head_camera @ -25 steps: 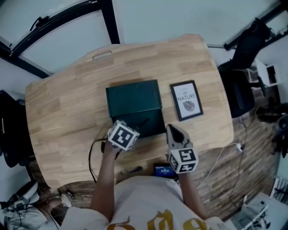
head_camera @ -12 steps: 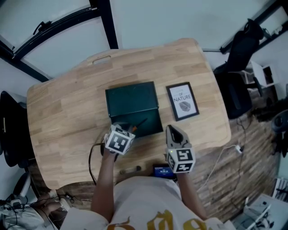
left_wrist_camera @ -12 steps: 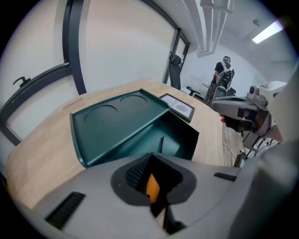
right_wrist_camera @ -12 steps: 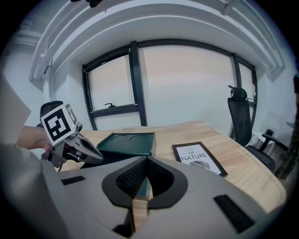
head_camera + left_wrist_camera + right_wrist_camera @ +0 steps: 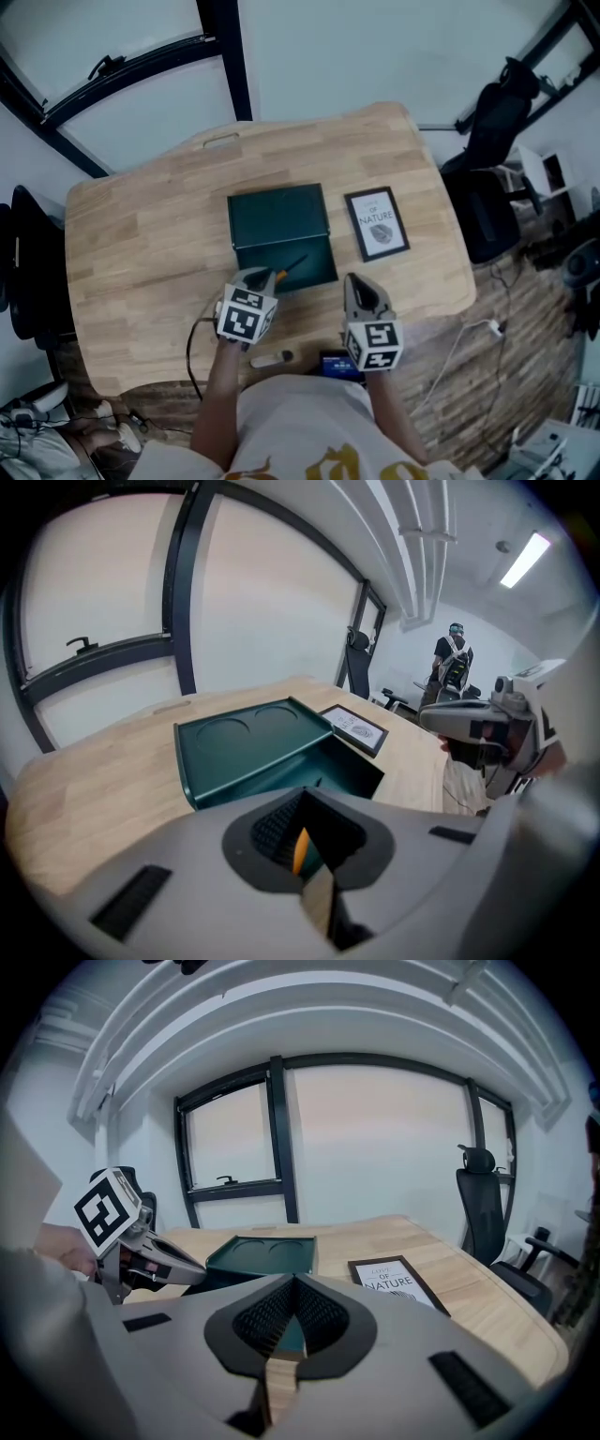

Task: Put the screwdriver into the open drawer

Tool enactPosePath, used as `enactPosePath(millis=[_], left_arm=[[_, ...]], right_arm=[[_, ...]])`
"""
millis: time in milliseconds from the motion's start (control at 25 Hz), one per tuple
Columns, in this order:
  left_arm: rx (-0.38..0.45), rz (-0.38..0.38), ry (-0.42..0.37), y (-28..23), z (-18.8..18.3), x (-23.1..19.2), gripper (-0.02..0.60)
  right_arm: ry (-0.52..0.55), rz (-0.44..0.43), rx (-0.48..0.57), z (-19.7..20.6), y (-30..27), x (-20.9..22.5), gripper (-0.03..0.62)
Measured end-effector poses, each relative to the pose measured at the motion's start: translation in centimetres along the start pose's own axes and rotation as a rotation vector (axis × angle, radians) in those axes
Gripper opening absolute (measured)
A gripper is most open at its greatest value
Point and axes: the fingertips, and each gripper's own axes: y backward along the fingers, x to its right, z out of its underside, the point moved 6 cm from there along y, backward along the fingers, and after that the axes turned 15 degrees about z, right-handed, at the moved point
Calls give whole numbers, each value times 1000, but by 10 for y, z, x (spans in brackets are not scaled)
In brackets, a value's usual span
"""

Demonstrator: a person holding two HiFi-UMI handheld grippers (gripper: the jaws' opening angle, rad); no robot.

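A wooden table (image 5: 141, 244) seen from above, a person standing at its near edge with a gripper in each hand. At left, the left gripper (image 5: 265, 277) sits at the front edge of a dark green box (image 5: 278, 214), jaws pinched narrow on the orange part of the screwdriver (image 5: 292, 263). The tool slants up and to the right from the jaws, its dark end reaching over the open drawer (image 5: 319, 272); whether it touches the drawer floor cannot be told. The drawer stands pulled out toward the person from under the box, whose top shows two round recesses. Just right of the drawer, the right gripper (image 5: 359, 286) hovers over bare wood, jaws drawn together with nothing between them, pointing toward a framed print (image 5: 377, 223) that lies flat beside the box. Beyond the table's right end stands a black office chair (image 5: 487, 202), and dark-framed windows line the wall behind
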Motion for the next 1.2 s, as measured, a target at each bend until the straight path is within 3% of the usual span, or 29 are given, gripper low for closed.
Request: enactPosePath(millis=[400,640,760,1200], left_arm=[[129,-14,-53,30,9,36,2],[279,-70,-91,63,7,53,2],[327,-102,-134,78,6,60,2],[486,-179,-165,109,21,78,2]], right_arm=[[29,-22,105,-11,29,-16,0],[50,-48,177,-14,52,-28,0],[41,-42,179,-15,62,-30,0],[15,-44,208,-12,85,-43,0]])
